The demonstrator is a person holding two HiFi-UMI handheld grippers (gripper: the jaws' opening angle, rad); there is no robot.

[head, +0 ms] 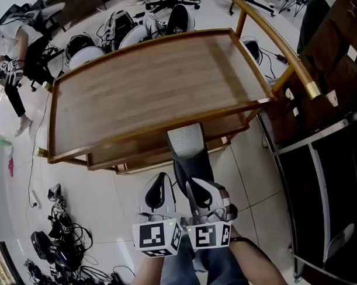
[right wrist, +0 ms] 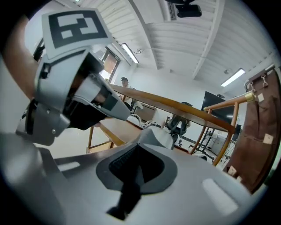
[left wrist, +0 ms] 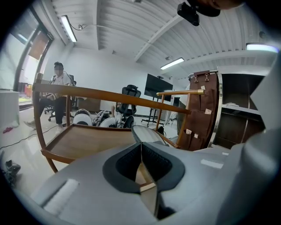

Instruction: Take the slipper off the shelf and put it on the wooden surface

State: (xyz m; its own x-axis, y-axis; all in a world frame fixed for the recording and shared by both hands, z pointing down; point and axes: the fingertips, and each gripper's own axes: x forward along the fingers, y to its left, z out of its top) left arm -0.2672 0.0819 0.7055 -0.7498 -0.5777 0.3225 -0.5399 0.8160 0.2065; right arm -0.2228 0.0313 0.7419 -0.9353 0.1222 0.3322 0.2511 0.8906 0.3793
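Nearest the lens, the right hand-held gripper (right wrist: 137,146) is clamped on the grey slipper (head: 187,142), whose ribbed pale end is held over the raised front rim of the smooth wood-grain counter (head: 136,94), while the left hand-held gripper (left wrist: 141,144) is pressed together empty.

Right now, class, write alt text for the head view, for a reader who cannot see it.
A grey slipper is held out by the right gripper, its toe reaching the front edge of a wooden cart on a tiled floor; the left gripper is close beside it.
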